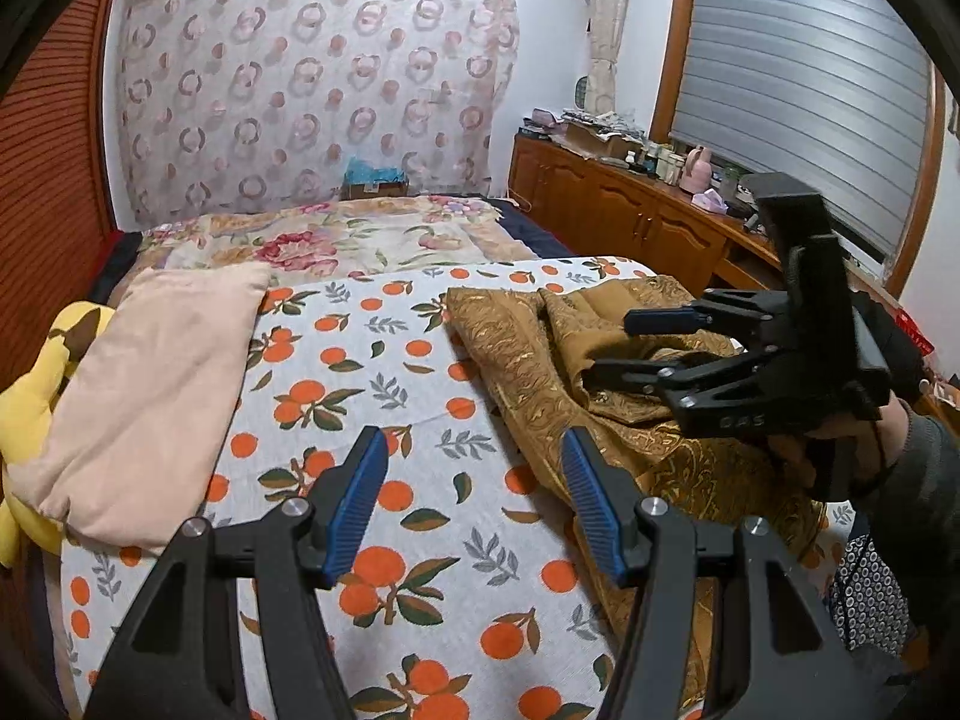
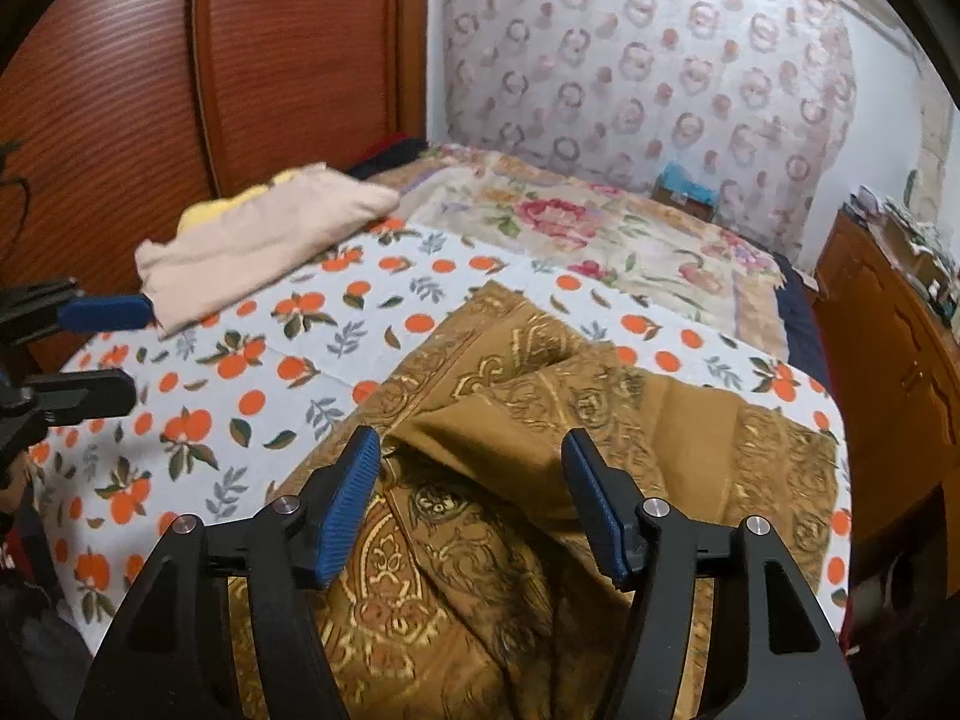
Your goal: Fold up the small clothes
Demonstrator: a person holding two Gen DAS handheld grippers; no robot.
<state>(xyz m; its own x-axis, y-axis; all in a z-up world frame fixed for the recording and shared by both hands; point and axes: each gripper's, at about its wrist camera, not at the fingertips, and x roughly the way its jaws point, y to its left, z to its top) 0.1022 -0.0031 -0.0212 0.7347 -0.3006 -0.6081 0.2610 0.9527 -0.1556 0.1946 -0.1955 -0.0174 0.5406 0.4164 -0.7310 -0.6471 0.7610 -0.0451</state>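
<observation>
A brown-gold patterned garment (image 1: 558,354) lies crumpled on the orange-print sheet (image 1: 384,372). It also fills the lower middle of the right wrist view (image 2: 510,480). My left gripper (image 1: 474,474) is open and empty above the sheet, just left of the garment's edge. My right gripper (image 2: 471,468) is open and empty, hovering over the garment; in the left wrist view it (image 1: 612,345) shows side-on above the cloth. A folded pale pink cloth (image 1: 150,390) lies at the left, also seen in the right wrist view (image 2: 258,240).
A yellow plush item (image 1: 30,408) sits under the pink cloth. A floral quilt (image 1: 336,234) covers the far bed. A wooden cabinet (image 1: 630,204) with clutter stands at the right. A wooden headboard (image 2: 288,54) is at the left.
</observation>
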